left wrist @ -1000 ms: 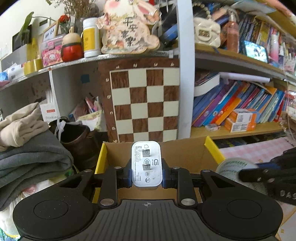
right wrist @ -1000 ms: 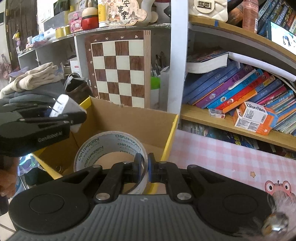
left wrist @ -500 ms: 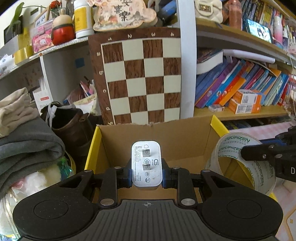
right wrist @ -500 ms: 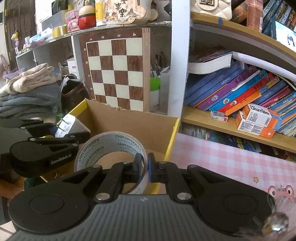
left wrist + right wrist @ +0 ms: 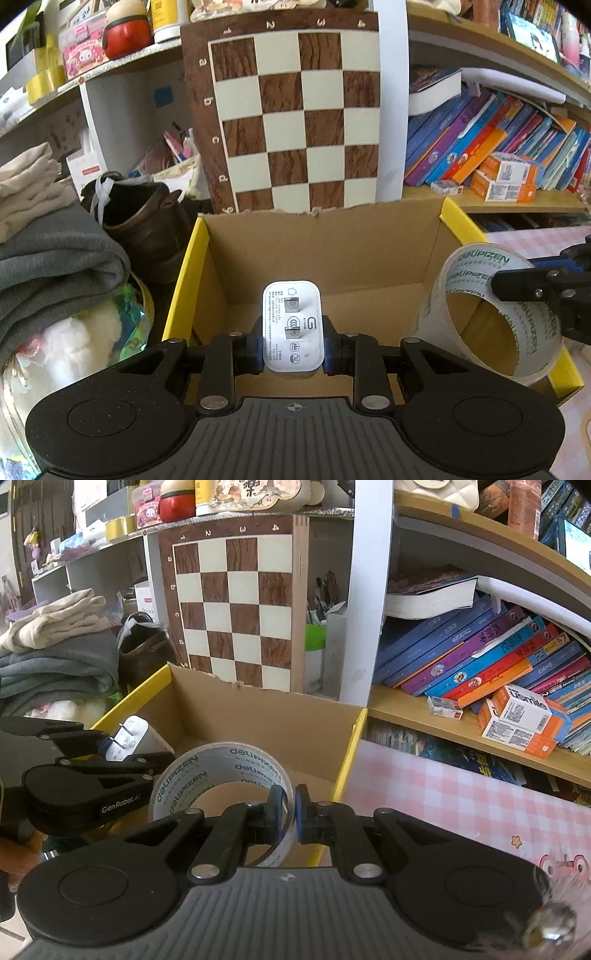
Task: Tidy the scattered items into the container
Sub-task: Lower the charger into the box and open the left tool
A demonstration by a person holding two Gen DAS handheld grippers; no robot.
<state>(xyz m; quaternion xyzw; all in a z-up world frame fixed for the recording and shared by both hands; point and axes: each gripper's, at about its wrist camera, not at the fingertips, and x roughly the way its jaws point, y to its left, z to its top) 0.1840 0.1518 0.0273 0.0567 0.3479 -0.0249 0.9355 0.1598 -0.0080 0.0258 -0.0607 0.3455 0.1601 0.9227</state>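
Observation:
A white plug-in charger with two metal prongs facing me is clamped in my left gripper, which is shut on it just above the near edge of an open cardboard box with yellow flaps. My right gripper is shut on the wall of a clear tape roll printed with green lettering. It holds the roll over the box's right side. In the left wrist view the tape roll hangs at the right. In the right wrist view the charger shows at the left.
A chessboard leans against the shelf behind the box. Folded clothes and a brown shoe lie to the left. Shelves of books stand at the right, above a pink checked cloth.
Both grippers have sunk toward the box with their loads, so the box's inside now fills more of each view. The tape roll has come further over the box.

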